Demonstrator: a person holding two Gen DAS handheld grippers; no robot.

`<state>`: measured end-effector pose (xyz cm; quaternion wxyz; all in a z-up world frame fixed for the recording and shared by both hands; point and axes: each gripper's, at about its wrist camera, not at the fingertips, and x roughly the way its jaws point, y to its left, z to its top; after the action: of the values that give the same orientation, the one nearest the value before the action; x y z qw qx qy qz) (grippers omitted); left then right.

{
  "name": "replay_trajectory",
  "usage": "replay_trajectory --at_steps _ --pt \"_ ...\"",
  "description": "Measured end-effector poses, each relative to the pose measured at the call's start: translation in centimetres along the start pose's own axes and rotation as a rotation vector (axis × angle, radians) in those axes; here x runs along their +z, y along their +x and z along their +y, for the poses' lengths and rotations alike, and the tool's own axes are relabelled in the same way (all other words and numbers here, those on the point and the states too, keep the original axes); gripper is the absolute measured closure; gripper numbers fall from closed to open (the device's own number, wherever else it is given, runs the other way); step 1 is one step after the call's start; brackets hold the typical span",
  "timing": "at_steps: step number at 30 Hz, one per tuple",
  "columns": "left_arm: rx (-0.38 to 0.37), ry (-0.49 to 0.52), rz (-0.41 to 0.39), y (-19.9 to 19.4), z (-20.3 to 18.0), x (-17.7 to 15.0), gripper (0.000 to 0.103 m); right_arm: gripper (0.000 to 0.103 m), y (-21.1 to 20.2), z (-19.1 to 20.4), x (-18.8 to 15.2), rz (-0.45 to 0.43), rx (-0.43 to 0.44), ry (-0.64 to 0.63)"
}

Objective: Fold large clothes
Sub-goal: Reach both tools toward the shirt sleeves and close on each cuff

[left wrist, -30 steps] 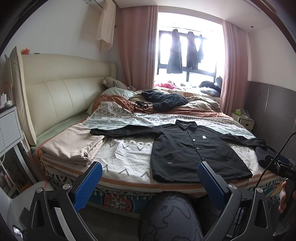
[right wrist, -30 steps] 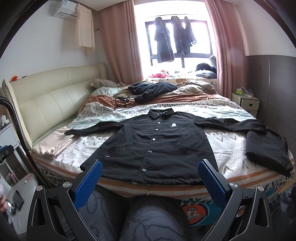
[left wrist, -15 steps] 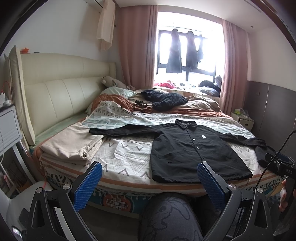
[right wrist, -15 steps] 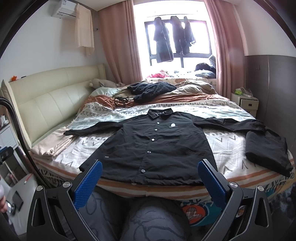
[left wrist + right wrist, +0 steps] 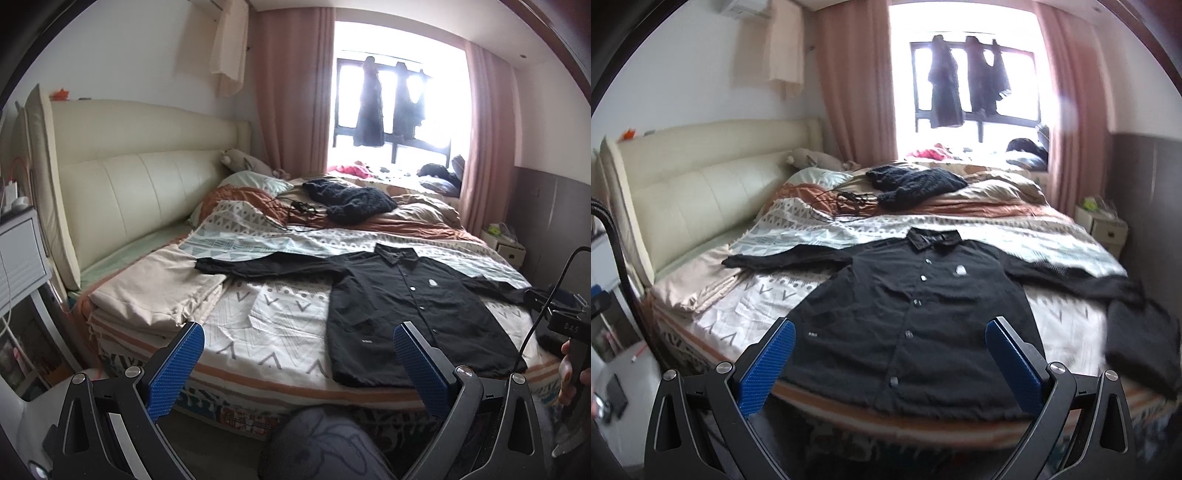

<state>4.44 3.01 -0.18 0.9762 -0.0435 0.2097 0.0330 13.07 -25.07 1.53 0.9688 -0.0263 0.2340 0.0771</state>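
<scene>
A black button-up shirt [image 5: 410, 310] lies flat, front up, on the patterned bed cover [image 5: 280, 332], sleeves spread left and right, hem at the near bed edge. It fills the middle of the right wrist view [image 5: 908, 317]. My left gripper [image 5: 295, 365] is open and empty, held off the near bed edge, left of the shirt's body. My right gripper [image 5: 890, 365] is open and empty, just before the shirt's hem.
Folded beige bedding [image 5: 159, 291] lies at the bed's left near corner. A dark knit garment [image 5: 351, 201] and cables [image 5: 295, 212] lie further back. A dark folded cloth [image 5: 1141, 339] sits at the right. A white cabinet [image 5: 18, 258] stands left, a nightstand [image 5: 1104, 229] right.
Both grippers have moved slightly forward toward the bed; the right wrist view has come closer to the shirt. Both stay open. The shirt has not moved.
</scene>
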Motion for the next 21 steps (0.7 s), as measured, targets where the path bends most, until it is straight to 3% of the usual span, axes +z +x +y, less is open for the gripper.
replay_trajectory --at_steps 13,21 --pt "0.104 -0.053 0.068 8.0 1.9 1.8 0.0 0.0 10.3 3.1 6.3 0.085 0.08 -0.135" --pt "0.17 -0.059 0.117 13.4 2.8 3.9 0.0 0.0 17.4 3.3 8.6 0.143 0.142 -0.109"
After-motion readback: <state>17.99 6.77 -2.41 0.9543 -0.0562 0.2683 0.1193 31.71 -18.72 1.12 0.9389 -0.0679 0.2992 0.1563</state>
